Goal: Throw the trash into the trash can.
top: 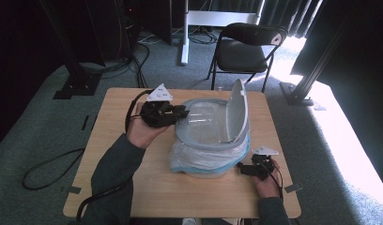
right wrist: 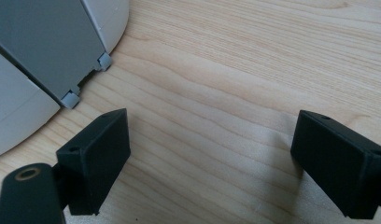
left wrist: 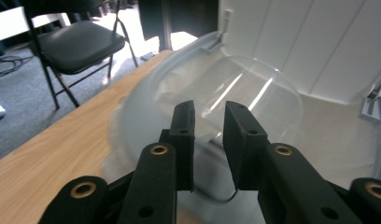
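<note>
A small grey-rimmed bin (top: 199, 141) stands mid-table with its white lid (top: 239, 108) tipped up on the right side. A clear plastic liner (top: 195, 158) bulges out below the rim. My left gripper (top: 181, 114) is at the bin's left rim. In the left gripper view its jaws (left wrist: 208, 112) stand a little apart over the rim, with the clear liner (left wrist: 258, 93) showing through the gap and the lid (left wrist: 319, 42) behind. My right gripper (top: 244, 169) rests on the table by the bin's right foot, its jaws (right wrist: 212, 140) wide apart over bare wood beside the bin's base (right wrist: 44, 42).
The wooden table (top: 133, 187) has free room in front of and to the left of the bin. A black folding chair (top: 246, 47) stands on the carpet beyond the far edge. Cables trail over the floor at the left.
</note>
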Tool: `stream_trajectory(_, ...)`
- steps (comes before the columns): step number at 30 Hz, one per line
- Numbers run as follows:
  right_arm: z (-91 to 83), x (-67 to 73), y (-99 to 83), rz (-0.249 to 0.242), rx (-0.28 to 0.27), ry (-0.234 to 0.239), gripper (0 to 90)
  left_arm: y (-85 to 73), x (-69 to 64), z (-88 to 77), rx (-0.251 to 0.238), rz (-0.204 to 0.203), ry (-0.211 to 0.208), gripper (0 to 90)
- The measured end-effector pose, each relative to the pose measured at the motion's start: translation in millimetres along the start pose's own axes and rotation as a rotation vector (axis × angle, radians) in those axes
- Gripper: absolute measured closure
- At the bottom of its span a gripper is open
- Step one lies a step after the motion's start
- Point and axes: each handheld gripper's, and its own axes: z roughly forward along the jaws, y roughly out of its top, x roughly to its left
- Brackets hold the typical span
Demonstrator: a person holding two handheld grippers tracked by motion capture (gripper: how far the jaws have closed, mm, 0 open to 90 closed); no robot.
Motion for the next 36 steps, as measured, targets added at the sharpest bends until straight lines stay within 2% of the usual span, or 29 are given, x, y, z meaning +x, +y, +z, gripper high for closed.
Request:
stream_trajectory(8, 0.0, 0.0, 0.0, 0.0, 0.0, 0.0, 11.0, 23.0, -24.0, 18.2, -0.024, 0.068, -0.047, 72.8)
stream_trajectory(11, 0.0, 0.0, 0.0, -0.002, 0.0, 0.001, 11.0, 29.5, -33.2, 28.5, -0.003, 0.103, -0.043, 71.8)
stream_trajectory(13, 0.0, 0.0, 0.0, -0.002, 0.0, 0.001, 11.0, 31.8, -37.3, 33.1, -0.01, 0.111, -0.051, 71.4)
stream_trajectory(16, -0.1, 0.1, -0.1, -0.003, 0.0, 0.002, 11.0, 35.2, -39.2, 35.8, -0.014, 0.114, -0.054, 70.5)
stream_trajectory(19, -0.1, 0.1, -0.1, -0.003, 0.0, 0.002, 11.1, 37.5, -41.2, 41.0, 0.019, 0.135, -0.048, 69.8)
stream_trajectory(23, -0.1, 0.1, -0.1, -0.003, 0.0, 0.002, 11.0, 37.5, -39.3, 38.3, 0.019, 0.125, -0.042, 70.1)
stream_trajectory(29, -0.1, 0.1, -0.1, -0.003, 0.0, 0.002, 11.1, 32.2, -43.3, 50.0, 0.122, 0.154, -0.031, 70.9)
stream_trajectory(36, -0.1, 0.1, -0.1, -0.003, 0.0, 0.002, 11.0, 28.9, -37.9, 45.7, 0.088, 0.123, -0.04, 70.4)
